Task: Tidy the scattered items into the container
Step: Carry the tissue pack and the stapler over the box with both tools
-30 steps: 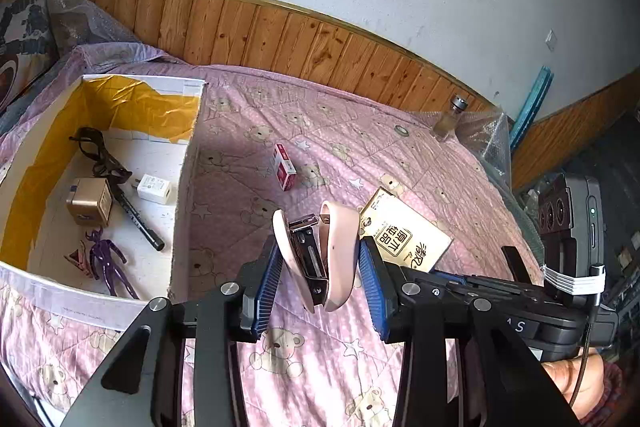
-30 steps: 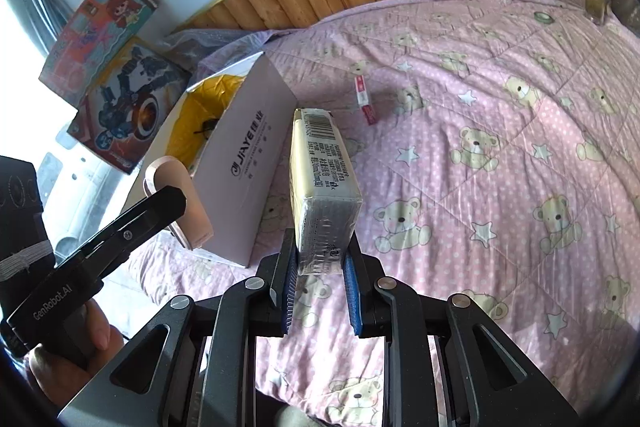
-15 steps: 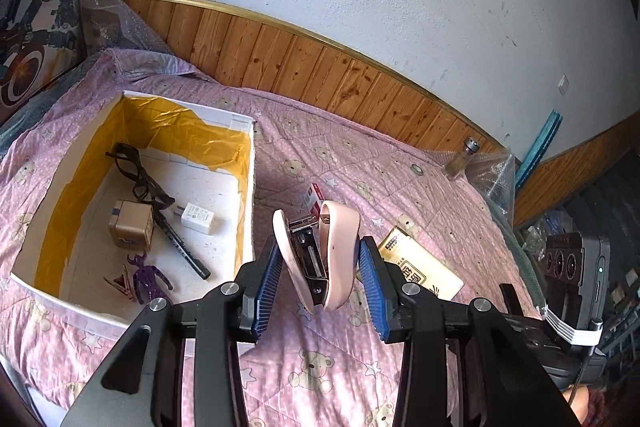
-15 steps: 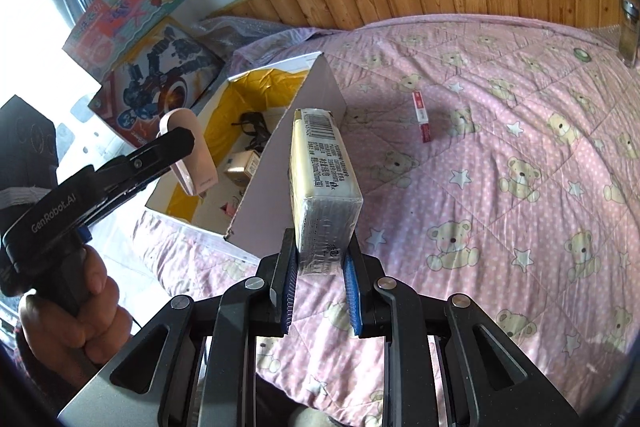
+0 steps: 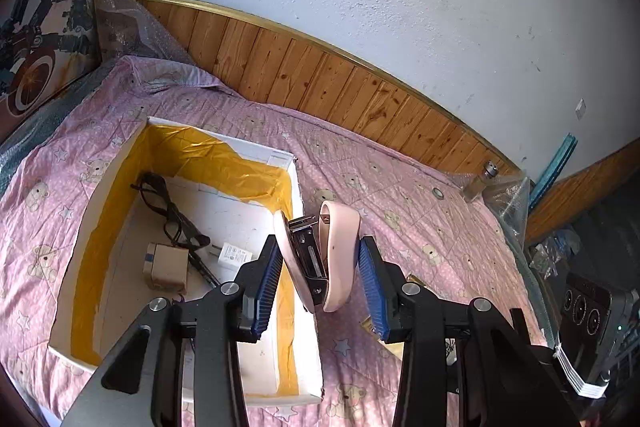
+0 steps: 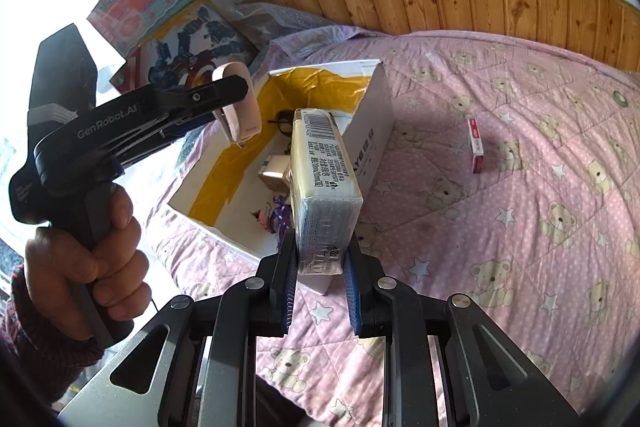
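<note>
My left gripper [image 5: 320, 281] is shut on a pink stapler [image 5: 338, 255], held in the air over the right wall of the white box [image 5: 298, 187] with yellow lining. In the box lie a black cable [image 5: 168, 203], a brown cube [image 5: 166, 265], a white charger [image 5: 234, 255] and a pen. My right gripper [image 6: 320, 259] is shut on a pale wrapped tissue pack [image 6: 324, 179], raised above the near corner of the same box [image 6: 376, 131]. The left gripper [image 6: 236, 107] with the stapler shows above the box in the right wrist view.
A small red and white carton [image 6: 476, 147] lies on the pink bear-print bedspread [image 6: 520, 227] right of the box. A tan booklet [image 5: 394, 337] lies under my left gripper. A glass bottle [image 5: 478, 183] stands by the wooden wall panel. Picture boxes [image 6: 172, 27] lean at the back left.
Both grippers have moved left toward the box, which now sits closer and more central in each view. The stapler and the tissue pack stay gripped.
</note>
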{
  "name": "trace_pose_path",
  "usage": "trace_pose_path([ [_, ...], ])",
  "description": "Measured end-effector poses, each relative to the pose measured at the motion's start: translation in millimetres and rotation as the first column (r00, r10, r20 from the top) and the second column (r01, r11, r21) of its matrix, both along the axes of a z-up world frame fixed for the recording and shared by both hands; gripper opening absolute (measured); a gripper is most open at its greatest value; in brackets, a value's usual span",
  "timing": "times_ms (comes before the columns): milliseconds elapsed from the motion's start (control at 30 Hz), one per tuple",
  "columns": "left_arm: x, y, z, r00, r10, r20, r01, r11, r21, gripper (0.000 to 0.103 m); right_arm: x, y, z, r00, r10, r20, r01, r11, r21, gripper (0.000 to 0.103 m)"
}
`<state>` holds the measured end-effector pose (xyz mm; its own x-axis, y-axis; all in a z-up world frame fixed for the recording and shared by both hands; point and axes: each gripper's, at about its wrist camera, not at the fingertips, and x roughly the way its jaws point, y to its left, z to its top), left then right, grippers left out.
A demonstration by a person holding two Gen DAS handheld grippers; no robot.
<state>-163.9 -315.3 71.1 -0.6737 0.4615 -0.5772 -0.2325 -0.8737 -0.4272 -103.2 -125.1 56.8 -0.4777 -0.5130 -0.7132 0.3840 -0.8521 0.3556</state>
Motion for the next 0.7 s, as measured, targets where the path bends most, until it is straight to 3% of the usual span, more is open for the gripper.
trace_pose_path([
  [400,-64.2,-2.5,-3.7,0.998,-0.031,0.061,0.031,0.999,-0.009,0.040,-27.2,-36.5,1.4,0.998,0.064,0.000,-0.064,0.998,0.017,0.022],
  [700,-112.5,-8.0,-27.1,0.985,-0.039,0.168,0.036,0.999,0.017,0.040,-56.9,-64.0,-5.3,0.996,0.084,0.018,-0.085,0.994,0.071,0.022],
])
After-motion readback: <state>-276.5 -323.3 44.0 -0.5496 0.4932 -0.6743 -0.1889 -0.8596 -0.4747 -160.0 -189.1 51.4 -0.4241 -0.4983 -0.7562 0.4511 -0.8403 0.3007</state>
